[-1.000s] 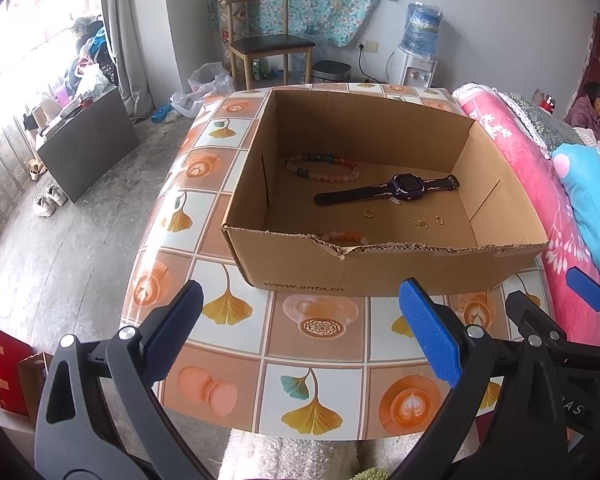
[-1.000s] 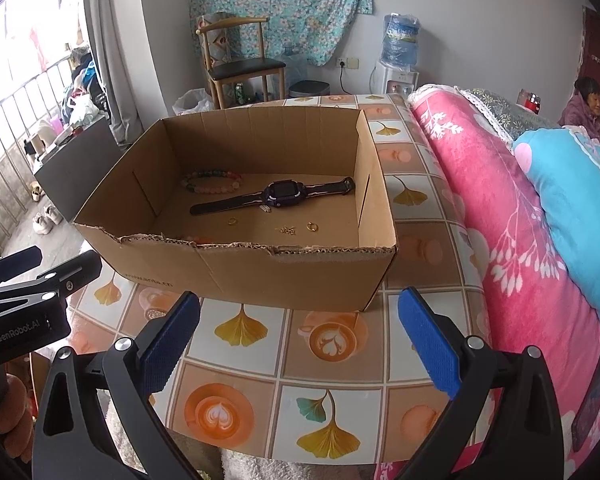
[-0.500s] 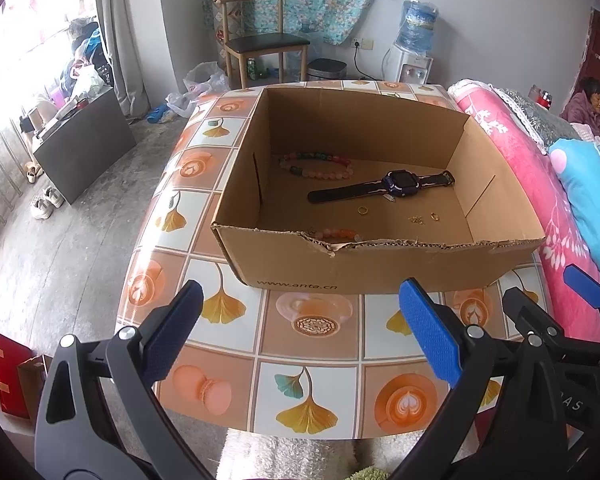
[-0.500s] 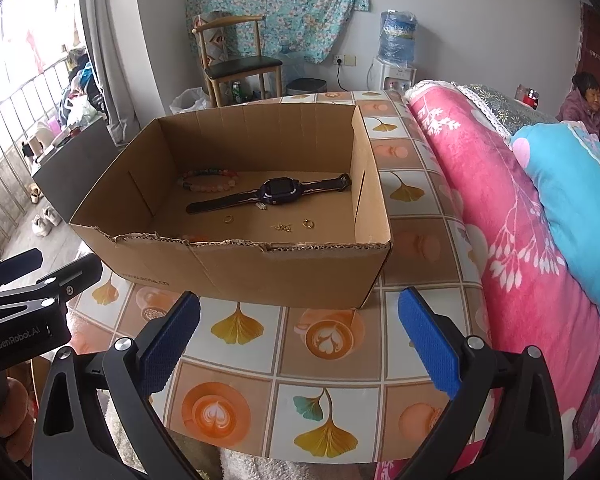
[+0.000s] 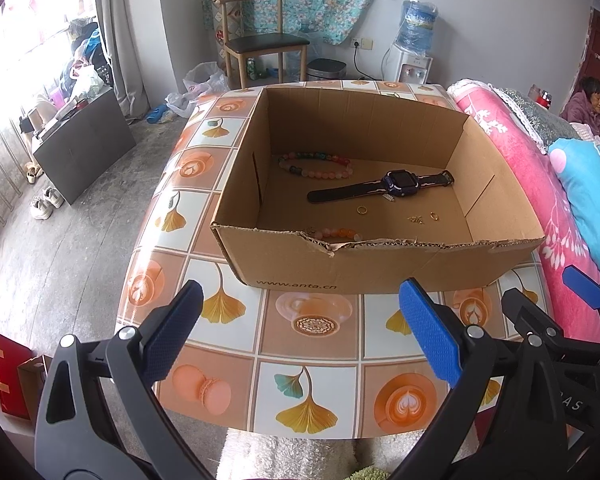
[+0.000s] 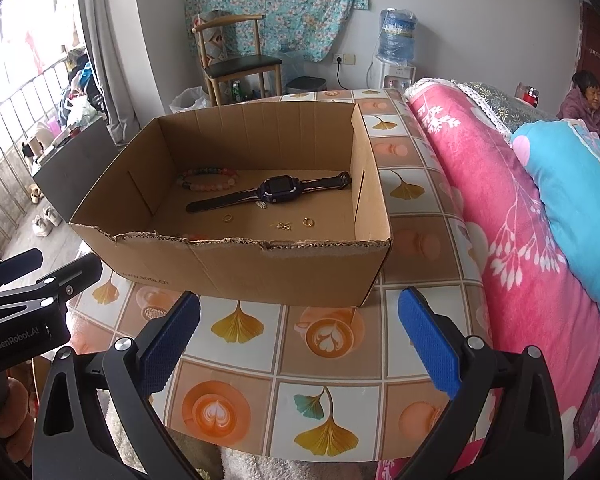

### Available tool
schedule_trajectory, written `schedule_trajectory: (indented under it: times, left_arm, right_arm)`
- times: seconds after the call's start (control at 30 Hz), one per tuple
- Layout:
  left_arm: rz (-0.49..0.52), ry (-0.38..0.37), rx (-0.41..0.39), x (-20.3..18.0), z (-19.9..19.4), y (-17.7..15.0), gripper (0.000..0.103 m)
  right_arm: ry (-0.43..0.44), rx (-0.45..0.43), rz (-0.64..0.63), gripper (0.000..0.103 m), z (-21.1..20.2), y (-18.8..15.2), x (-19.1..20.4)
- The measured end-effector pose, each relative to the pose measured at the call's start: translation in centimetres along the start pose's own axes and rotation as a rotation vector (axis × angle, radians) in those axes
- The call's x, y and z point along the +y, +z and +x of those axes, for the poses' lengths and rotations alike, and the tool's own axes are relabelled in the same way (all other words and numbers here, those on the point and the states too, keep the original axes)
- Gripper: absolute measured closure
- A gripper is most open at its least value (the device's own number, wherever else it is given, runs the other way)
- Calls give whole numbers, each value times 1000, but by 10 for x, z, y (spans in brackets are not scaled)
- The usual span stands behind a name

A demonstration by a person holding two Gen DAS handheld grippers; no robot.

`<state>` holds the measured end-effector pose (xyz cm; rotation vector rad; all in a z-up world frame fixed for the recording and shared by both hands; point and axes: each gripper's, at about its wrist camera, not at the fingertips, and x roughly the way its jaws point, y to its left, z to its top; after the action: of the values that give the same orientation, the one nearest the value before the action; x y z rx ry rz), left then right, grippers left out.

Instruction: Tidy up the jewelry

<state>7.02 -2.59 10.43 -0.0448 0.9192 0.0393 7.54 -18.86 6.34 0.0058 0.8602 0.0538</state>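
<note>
An open cardboard box [image 5: 380,268] [image 6: 260,276] stands on the tiled table. Inside lie a dark blue watch [image 5: 396,184] [image 6: 278,190], a pink and green bead bracelet [image 5: 314,164] [image 6: 208,178], an orange bead bracelet [image 5: 334,233] by the front wall, two gold rings [image 5: 362,210] [image 5: 434,216] [image 6: 228,218] [image 6: 309,222] and small gold pieces [image 5: 416,219] [image 6: 282,225]. My left gripper [image 5: 296,332] and right gripper [image 6: 298,336] are open, empty, above the table's near edge, short of the box.
The table [image 5: 312,376] has a ginkgo and coffee pattern. A bed with a pink blanket [image 6: 512,216] and a blue pillow [image 6: 580,184] runs along the right. A chair [image 5: 260,48], a water dispenser [image 5: 414,52] and a seated person [image 5: 588,104] are beyond.
Both grippers have pulled back and risen slightly, so the box sits a little farther off. Both stay open. Nothing in the box has moved.
</note>
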Motion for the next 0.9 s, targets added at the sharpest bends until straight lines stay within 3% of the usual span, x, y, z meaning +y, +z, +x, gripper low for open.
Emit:
schedule_trajectory:
  times: [0.9]
  left_arm:
    - [5, -8, 0, 2, 0, 1, 8]
  right_arm:
    - [2, 3, 1, 6, 1, -2, 2]
